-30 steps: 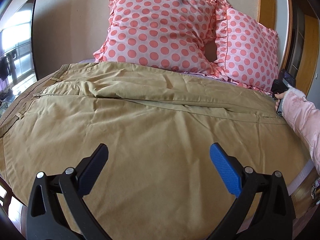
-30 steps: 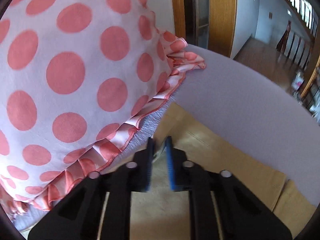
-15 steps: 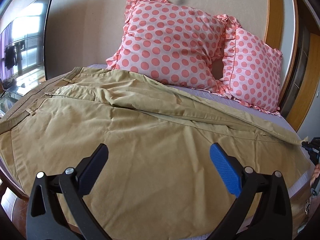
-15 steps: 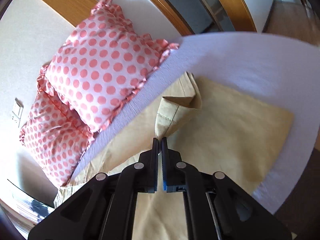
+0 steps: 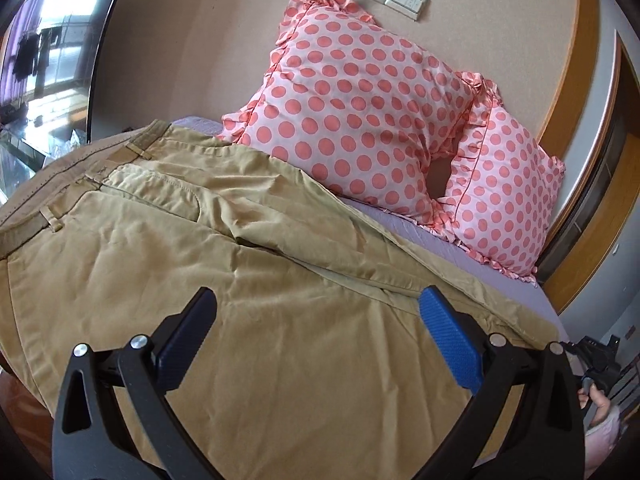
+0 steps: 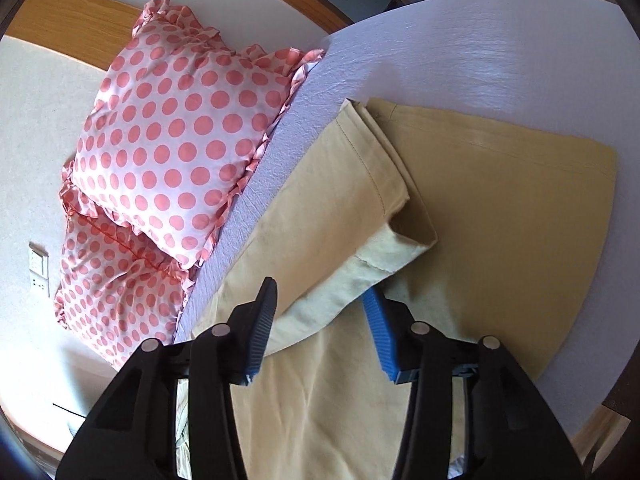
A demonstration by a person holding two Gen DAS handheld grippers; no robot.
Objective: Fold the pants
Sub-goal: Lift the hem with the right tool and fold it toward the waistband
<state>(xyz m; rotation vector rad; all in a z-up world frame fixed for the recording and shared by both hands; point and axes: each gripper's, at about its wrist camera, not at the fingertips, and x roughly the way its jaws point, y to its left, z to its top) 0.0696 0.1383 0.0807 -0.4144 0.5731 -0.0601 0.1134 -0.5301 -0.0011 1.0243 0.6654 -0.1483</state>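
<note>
Khaki pants [image 5: 224, 280] lie spread across the bed, waistband at the left, legs running right. My left gripper [image 5: 316, 340] is open and empty, held above the near leg. In the right wrist view the far leg's cuff [image 6: 384, 200] is folded over onto the near leg [image 6: 500, 216]. My right gripper [image 6: 324, 328] is open, its blue pads on either side of a loose fold of the far leg, not clamping it. The right gripper also shows at the bed's right edge in the left wrist view [image 5: 596, 356].
Two pink polka-dot pillows [image 5: 360, 120] [image 6: 172, 132] lean against the wall at the head of the bed. The lilac sheet [image 6: 460, 48] shows past the cuffs. A wooden door frame [image 5: 580, 200] stands at the right, a window [image 5: 36, 60] at the left.
My right gripper has opened and let go of the far leg's cuff, which now lies folded on the near leg. The left gripper has lifted and tilted, staying open.
</note>
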